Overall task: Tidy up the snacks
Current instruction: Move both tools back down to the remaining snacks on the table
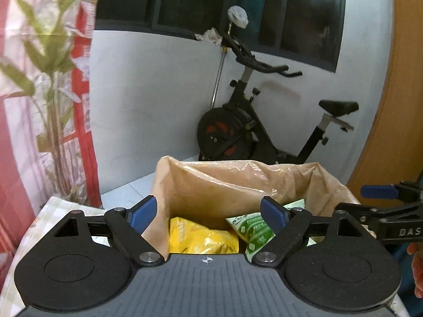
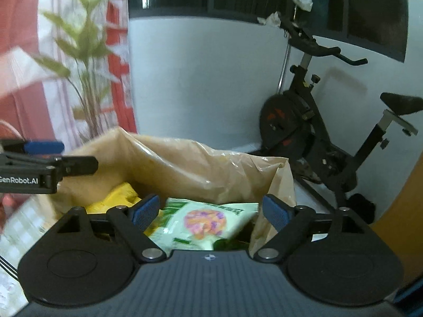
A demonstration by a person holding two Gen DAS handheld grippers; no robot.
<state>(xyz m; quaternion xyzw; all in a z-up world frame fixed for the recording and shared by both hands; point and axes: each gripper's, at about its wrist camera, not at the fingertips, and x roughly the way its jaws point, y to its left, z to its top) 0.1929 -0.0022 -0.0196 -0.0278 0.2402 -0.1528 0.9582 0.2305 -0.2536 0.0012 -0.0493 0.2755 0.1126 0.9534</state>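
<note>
Snacks [image 1: 202, 240] in bag [image 1: 224, 185]; both tools angled down, open.

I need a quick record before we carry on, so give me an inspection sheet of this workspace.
Surface: table under a pale checked cloth.
Job's things: open brown bag holding a yellow packet, a green-and-white packet and a pale packet with a pink picture.
Clutter: nothing seen.
Grippers: left claw open, empty; right claw open, empty, both over the bag.
Cables: nothing seen.
Surroundings: exercise bike, leafy plant, red-and-white curtain, dark window.
</note>
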